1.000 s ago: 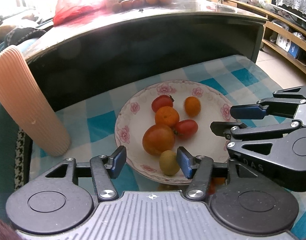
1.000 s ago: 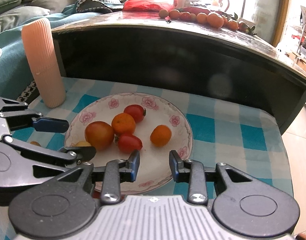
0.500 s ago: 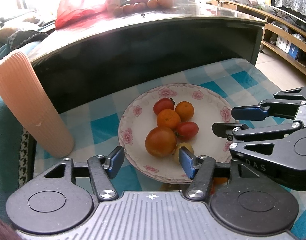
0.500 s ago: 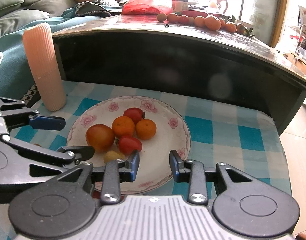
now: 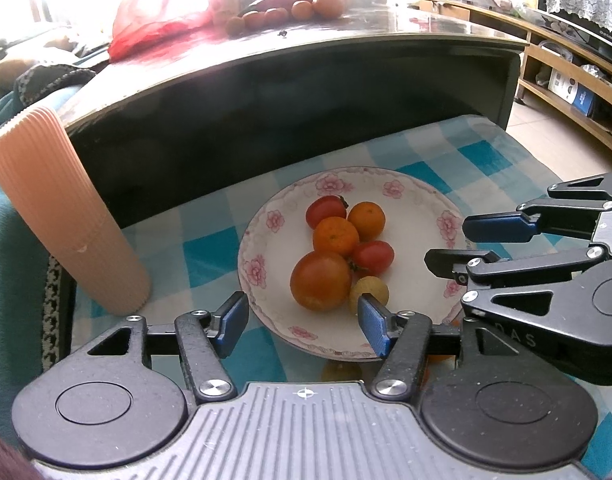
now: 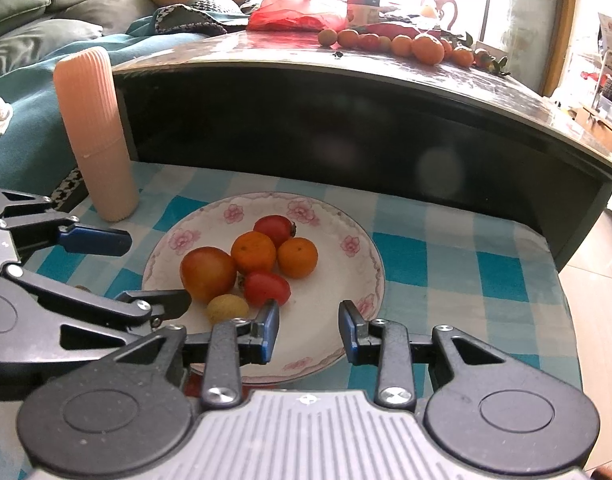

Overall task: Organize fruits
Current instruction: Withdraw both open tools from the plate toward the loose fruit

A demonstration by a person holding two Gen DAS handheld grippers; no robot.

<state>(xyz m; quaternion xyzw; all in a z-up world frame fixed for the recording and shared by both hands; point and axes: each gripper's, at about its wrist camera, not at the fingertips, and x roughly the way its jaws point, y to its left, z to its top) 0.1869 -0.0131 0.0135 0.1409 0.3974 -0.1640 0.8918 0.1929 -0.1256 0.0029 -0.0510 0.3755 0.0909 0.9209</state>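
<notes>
Centrally, the oblong tomato (image 6: 265, 288) lies lengthwise across the plate (image 6: 362, 240).

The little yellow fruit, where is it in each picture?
Left wrist view: the yellow fruit lies at the plate's near edge, just behind the left tool's right fingertip.
Right wrist view: the yellow fruit is low and left of middle.
Shared landmark: it touches the big tomato.

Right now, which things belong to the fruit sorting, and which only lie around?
Belong to the job:
- floral plate with its six fruits
- row of fruits on the dark table
- left gripper, open
- right gripper, open

Only lying around:
- ribbed pink cup
- red bag
- checked cloth
</notes>
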